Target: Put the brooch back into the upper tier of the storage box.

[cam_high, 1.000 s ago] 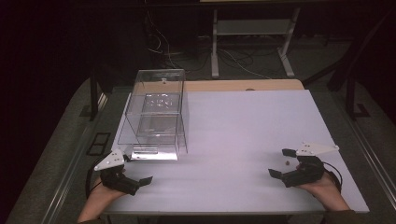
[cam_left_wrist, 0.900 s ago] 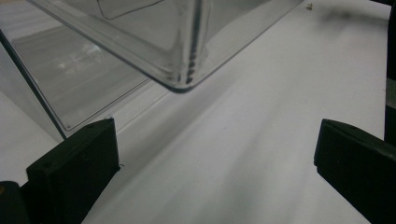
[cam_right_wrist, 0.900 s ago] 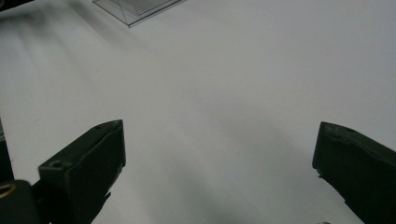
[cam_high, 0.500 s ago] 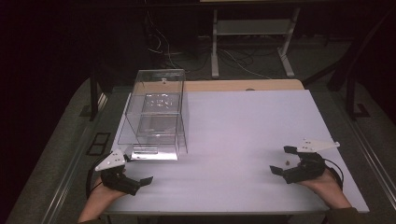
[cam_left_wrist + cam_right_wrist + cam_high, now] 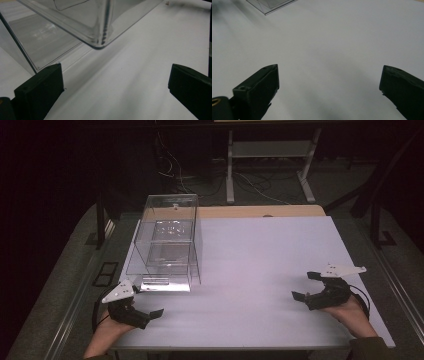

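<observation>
Two grippers rest low at the table's (image 5: pixel 280 270) near corners, jaws wide apart and empty: the left gripper (image 5: pixel 142 315) just before the clear plastic box (image 5: pixel 167 240), the right gripper (image 5: pixel 312 290) well apart from it. Standing at the left-rear, the box looks stiff, light and slippery. It seems empty, so a hold on a wall edge is probably safest.

Only obstacle on the white table (image 5: pixel 260 265): a clear plastic box (image 5: pixel 167 240) at the left-rear, just ahead of the left gripper (image 5: pixel 145 312), jaws spread. Centre and right are bare, so the right gripper (image 5: pixel 305 287), jaws also apart, has free room all around.
</observation>
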The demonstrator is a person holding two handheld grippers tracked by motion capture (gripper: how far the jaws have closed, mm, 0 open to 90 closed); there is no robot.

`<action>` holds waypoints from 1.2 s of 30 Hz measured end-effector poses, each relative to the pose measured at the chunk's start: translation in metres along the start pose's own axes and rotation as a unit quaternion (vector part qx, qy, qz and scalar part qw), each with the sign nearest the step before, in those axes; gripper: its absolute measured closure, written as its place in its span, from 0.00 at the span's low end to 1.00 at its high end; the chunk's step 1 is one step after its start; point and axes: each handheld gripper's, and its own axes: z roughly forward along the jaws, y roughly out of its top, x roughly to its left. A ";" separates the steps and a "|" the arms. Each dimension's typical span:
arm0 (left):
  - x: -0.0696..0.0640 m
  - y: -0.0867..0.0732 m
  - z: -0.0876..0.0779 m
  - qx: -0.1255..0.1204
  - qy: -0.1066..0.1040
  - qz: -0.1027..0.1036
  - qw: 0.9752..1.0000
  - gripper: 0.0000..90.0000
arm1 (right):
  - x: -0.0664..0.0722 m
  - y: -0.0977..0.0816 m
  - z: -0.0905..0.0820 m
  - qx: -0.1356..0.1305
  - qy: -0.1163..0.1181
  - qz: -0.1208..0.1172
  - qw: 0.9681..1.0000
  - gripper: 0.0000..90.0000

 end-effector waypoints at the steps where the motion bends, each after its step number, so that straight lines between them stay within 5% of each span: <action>1: 0.000 0.000 0.000 0.001 0.000 0.000 1.000 0.00 | -0.001 0.000 0.000 -0.001 0.000 -0.001 1.000 0.03; 10: 0.000 0.000 0.000 0.001 0.001 0.000 1.000 0.00 | -0.013 -0.002 0.001 0.002 -0.014 0.014 1.000 0.03; 36: 0.000 -0.001 0.000 0.007 0.006 0.003 1.000 0.00 | -0.024 -0.014 -0.001 0.039 -0.029 0.026 0.999 0.32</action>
